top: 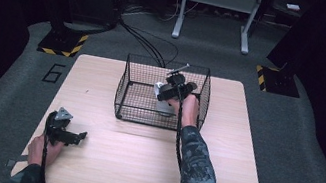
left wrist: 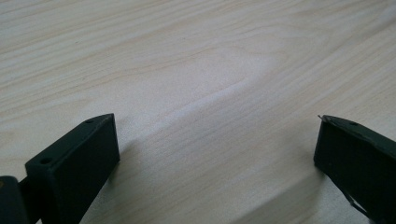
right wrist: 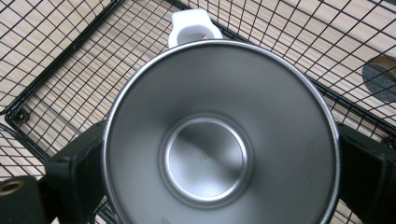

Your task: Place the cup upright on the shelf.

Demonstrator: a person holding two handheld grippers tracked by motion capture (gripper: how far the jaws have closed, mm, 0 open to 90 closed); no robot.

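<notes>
A black wire basket (top: 124, 84) stands on the wooden table (top: 139, 158), at its far middle. My right gripper (top: 175, 89) reaches down into it. In the right gripper view, my right gripper (right wrist: 222, 161) is shut on a steel cup (right wrist: 205, 154), with one jaw on each side of its wall. The cup opens toward the camera and has a white handle (right wrist: 194, 25) on its far side; basket mesh (right wrist: 70, 56) lies behind it. My left gripper (top: 73, 135) rests low on the table's near left corner. In its own view, my left gripper (left wrist: 217, 140) is open, with bare wood (left wrist: 187, 56) between the jaws.
Two stands with yellow-and-black striped bases are on the floor beyond the table, at back left (top: 63, 43) and back right (top: 275, 78). Cables (top: 149, 43) run across the grey floor toward the basket's far side. A white frame (top: 216, 9) stands farther back.
</notes>
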